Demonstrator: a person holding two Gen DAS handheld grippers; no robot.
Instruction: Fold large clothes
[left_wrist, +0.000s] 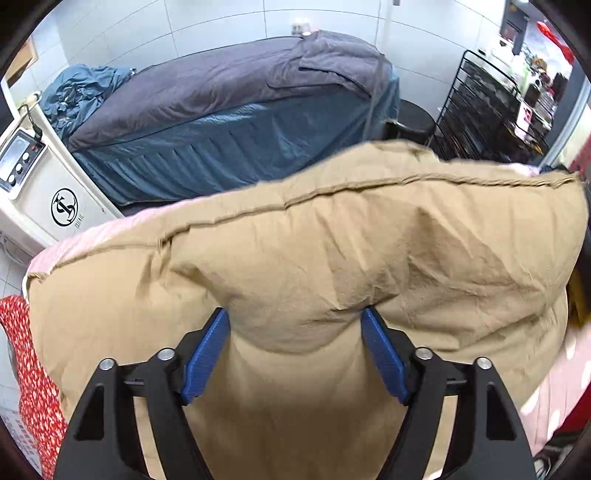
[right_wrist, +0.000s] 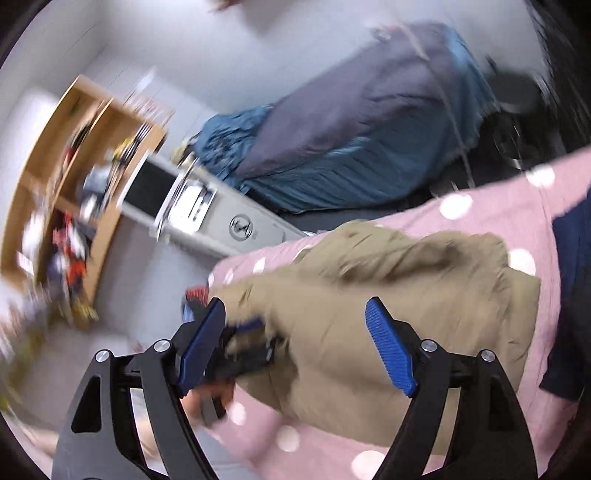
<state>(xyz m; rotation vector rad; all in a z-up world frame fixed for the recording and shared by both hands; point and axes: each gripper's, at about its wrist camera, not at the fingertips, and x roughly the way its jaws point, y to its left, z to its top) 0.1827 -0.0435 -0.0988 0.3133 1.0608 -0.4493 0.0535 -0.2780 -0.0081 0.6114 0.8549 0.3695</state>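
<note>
A puffy tan jacket (left_wrist: 332, 240) lies folded on a pink polka-dot sheet (right_wrist: 480, 206) and fills the lower half of the left wrist view. My left gripper (left_wrist: 294, 314) points down into it, jaws wide. A bulge of the tan cloth sits between the blue pads (left_wrist: 210, 347), and I see no pinch. In the blurred right wrist view, my right gripper (right_wrist: 295, 304) hovers open above the jacket (right_wrist: 388, 295) with nothing between its fingers. The left gripper (right_wrist: 243, 347) shows there as a dark blur at the jacket's left edge.
Behind stands a bed with a grey blanket (left_wrist: 221, 85) over a blue cover (left_wrist: 240, 155). A white machine (left_wrist: 44, 184) is at the left and a black wire rack (left_wrist: 480, 110) at the right. Red patterned cloth (left_wrist: 29, 369) hangs lower left. A navy cloth (right_wrist: 572, 295) lies right of the jacket.
</note>
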